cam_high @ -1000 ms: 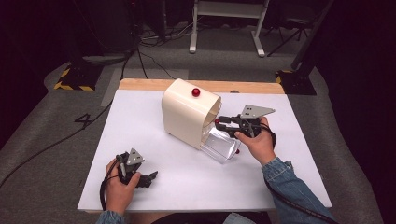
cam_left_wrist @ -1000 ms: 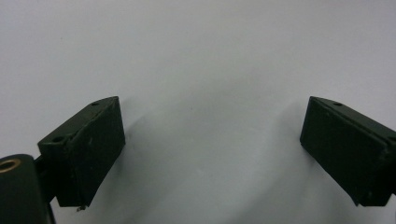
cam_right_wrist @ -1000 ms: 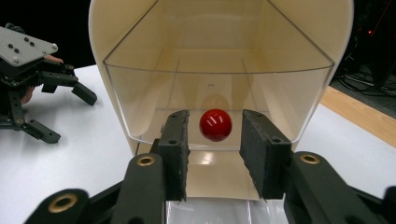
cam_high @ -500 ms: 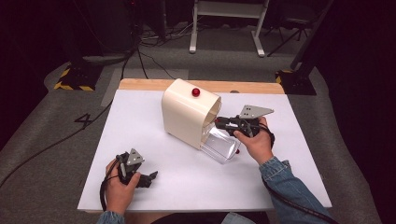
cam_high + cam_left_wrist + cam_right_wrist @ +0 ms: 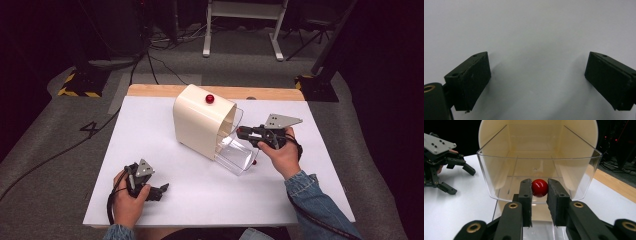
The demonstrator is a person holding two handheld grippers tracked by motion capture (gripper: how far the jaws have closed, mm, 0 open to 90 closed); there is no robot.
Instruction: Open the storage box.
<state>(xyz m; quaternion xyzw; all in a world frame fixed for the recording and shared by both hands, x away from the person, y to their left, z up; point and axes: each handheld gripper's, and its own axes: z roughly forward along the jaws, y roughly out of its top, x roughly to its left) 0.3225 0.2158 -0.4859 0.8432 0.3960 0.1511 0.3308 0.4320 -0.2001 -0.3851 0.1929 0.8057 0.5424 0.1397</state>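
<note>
clear plastic drawer (image 5: 539, 172) sits pulled partway out of a cream, round-topped housing (image 5: 200, 125) that stands in the middle of the white table (image 5: 150, 125). right gripper (image 5: 539, 190) is clenched on the drawer's red ball knob (image 5: 539, 187), one black pad on each side of it, jaws having just closed in on it. the knob is small and round, so a pinch from both sides is probably the only firm hold on the drawer front; gripping there lets a straight pull or push slide the drawer along the housing. in the high view the right gripper (image 5: 245, 133) comes in roughly level from the right, lined up with the drawer's travel, which should keep it from jamming. drawer looks empty through the clear walls. a second red knob (image 5: 209, 98) sits on top of the housing, untouched.

left gripper (image 5: 161, 191) rests low on the table near the front left, well apart from the housing, jaws released and spread wide over bare white surface in the left gripper view, nothing between them. likely parked out of the way, since the housing seems heavy enough to stay put without bracing, though if it drags, that hand would need to steady it.
</note>
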